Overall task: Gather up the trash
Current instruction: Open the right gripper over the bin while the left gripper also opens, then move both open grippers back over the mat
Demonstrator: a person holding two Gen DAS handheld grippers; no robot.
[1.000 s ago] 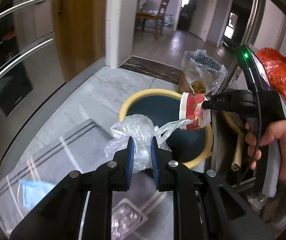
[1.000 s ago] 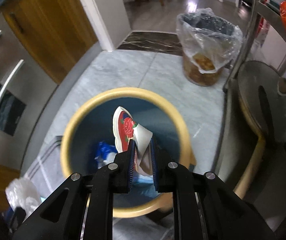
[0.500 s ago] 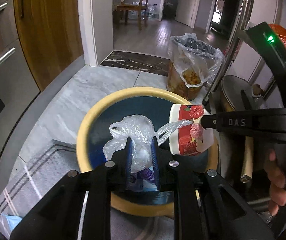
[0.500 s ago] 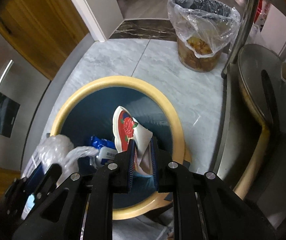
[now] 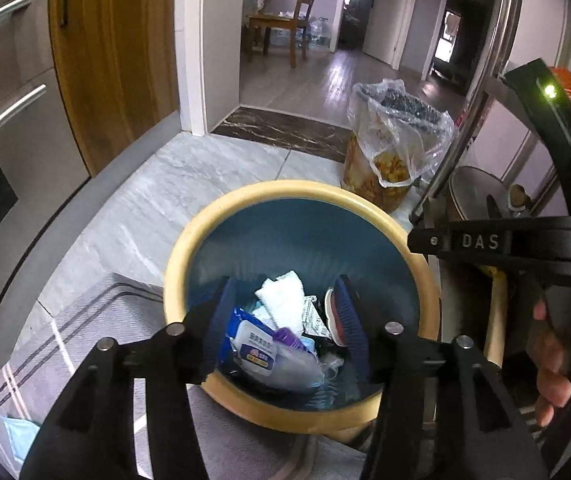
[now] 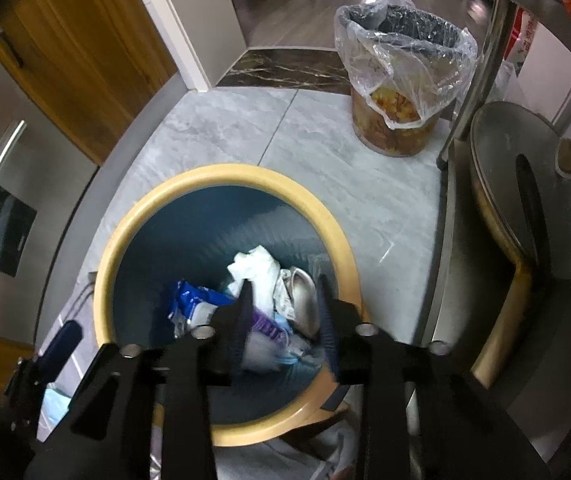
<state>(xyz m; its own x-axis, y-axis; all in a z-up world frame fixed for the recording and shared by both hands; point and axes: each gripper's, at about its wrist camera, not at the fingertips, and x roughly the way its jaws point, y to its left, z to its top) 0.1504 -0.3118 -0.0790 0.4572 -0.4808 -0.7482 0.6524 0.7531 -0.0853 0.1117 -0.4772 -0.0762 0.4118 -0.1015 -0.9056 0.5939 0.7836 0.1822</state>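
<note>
Grey floor tile and a striped mat surround the work area. Nearest, the left tool [image 5: 287, 312] and right tool [image 6: 283, 304] both hang with jaws apart and empty, directly over the yellow-rimmed bin [image 5: 189, 248]. The trash [image 5: 281, 320] lies straight below both tools at the bin bottom: wipes packet, tissue, crumpled cup. A blue scrap [image 5: 15, 432] on the mat lies nearer the left tool. Farther off stands a bag-lined bin [image 6: 401, 80].
</note>
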